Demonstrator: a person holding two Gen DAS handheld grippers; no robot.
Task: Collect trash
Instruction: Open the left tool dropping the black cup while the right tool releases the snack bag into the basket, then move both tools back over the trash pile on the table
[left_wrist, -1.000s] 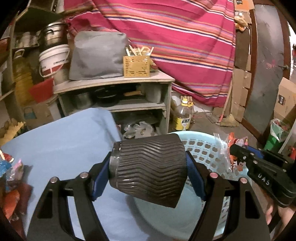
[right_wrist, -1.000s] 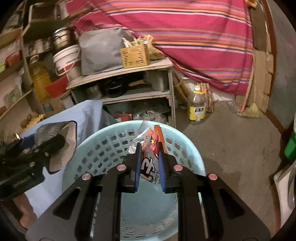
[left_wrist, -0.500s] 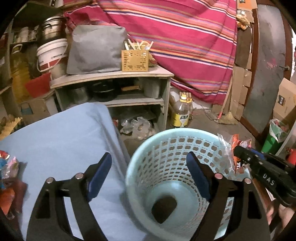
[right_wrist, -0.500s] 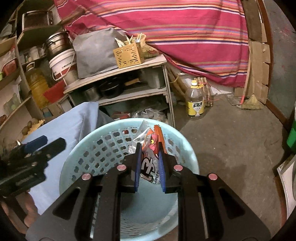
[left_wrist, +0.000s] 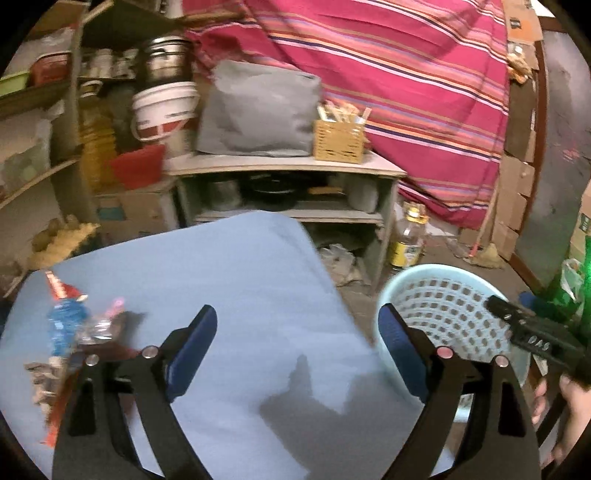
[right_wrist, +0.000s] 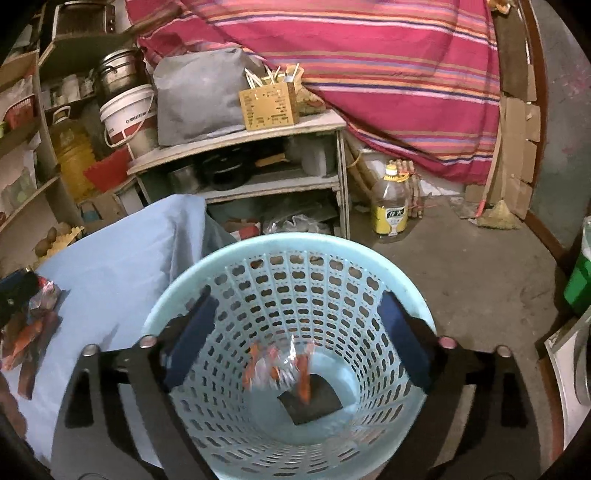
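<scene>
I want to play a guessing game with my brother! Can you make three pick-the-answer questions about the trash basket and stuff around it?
1. Where is the orange and clear plastic snack wrapper?
A. on the grey shelf
B. inside the light blue holey plastic basket
C. on the floor by the bottle

2. What colour is the cloth on the table?
A. light blue
B. green
C. yellow

3. How is the right claw?
A. squeezing a wrapper
B. opening, with nothing pinched
C. holding a bottle

Answers:
1. B, the blurred wrapper shows down inside the basket, above a dark crumpled piece on the bottom.
2. A, pale blue cloth covers the tabletop in both views.
3. B, its blue pads stand far apart over the basket, touching nothing.
</scene>
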